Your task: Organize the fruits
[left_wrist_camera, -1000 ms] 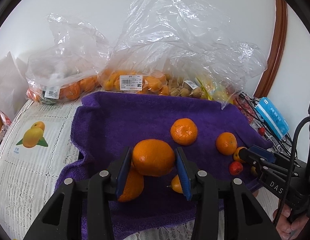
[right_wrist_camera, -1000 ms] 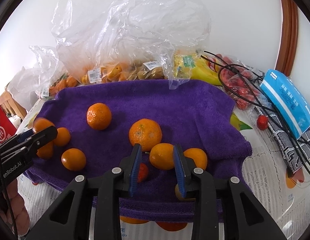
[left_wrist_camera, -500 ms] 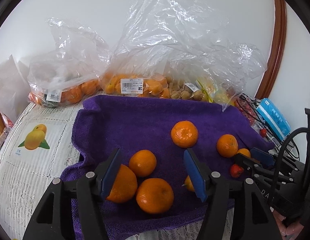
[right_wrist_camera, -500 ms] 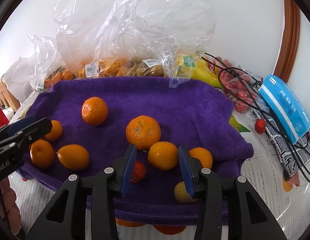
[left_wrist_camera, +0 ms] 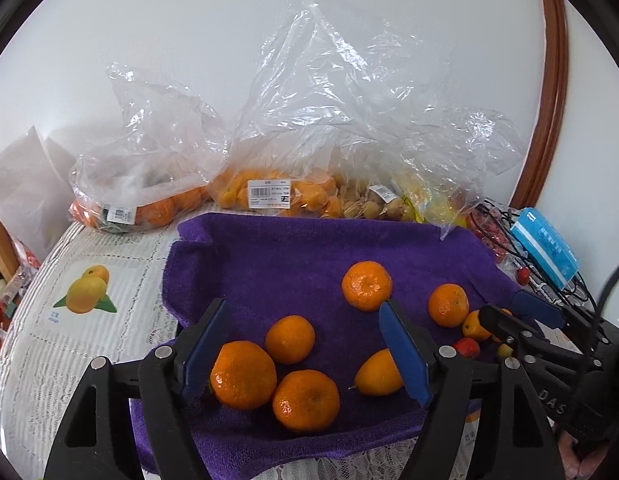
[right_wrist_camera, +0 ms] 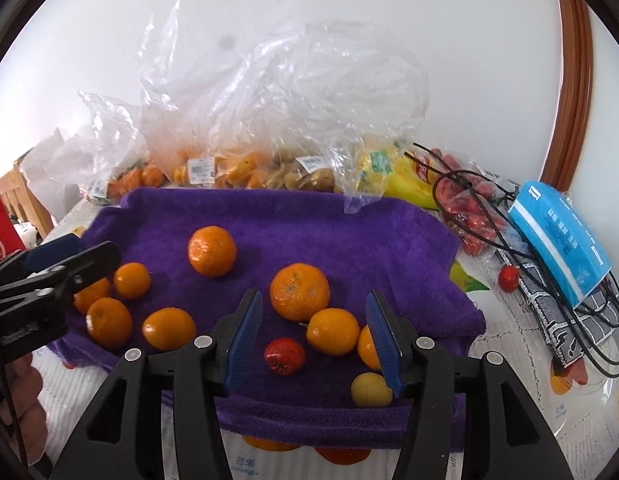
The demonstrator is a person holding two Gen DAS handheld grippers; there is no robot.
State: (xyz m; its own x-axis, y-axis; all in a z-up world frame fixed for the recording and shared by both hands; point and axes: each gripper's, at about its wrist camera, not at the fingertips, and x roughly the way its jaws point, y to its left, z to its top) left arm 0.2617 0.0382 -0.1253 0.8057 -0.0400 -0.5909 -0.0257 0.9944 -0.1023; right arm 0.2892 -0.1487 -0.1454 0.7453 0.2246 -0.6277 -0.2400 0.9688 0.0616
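Left wrist view: the left gripper [left_wrist_camera: 305,340], its jaws just opened and apart, clamps nothing; three glossy oranges [left_wrist_camera: 243,374] lie between them on the purple towel [left_wrist_camera: 277,248]. Only here shows a printed mango picture [left_wrist_camera: 86,294].

Right wrist view: the right gripper [right_wrist_camera: 313,330], jaws also just opened, pads clear of a small orange [right_wrist_camera: 332,331]. Only here show a red fruit [right_wrist_camera: 284,356] and bananas [right_wrist_camera: 405,184]. The labels' print is unreadable.

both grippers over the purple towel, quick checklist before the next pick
1. Left gripper let go: ok, its fingers have just been opening; oranges lie between them, ungripped.
2. Right gripper let go: ok, just been opening too; small orange sits free.
3. Released fruit on purple towel: ok.
4. Yellow fruit near the towel's front edge: cannot tell if stable.
5. Grippers apart: ok.
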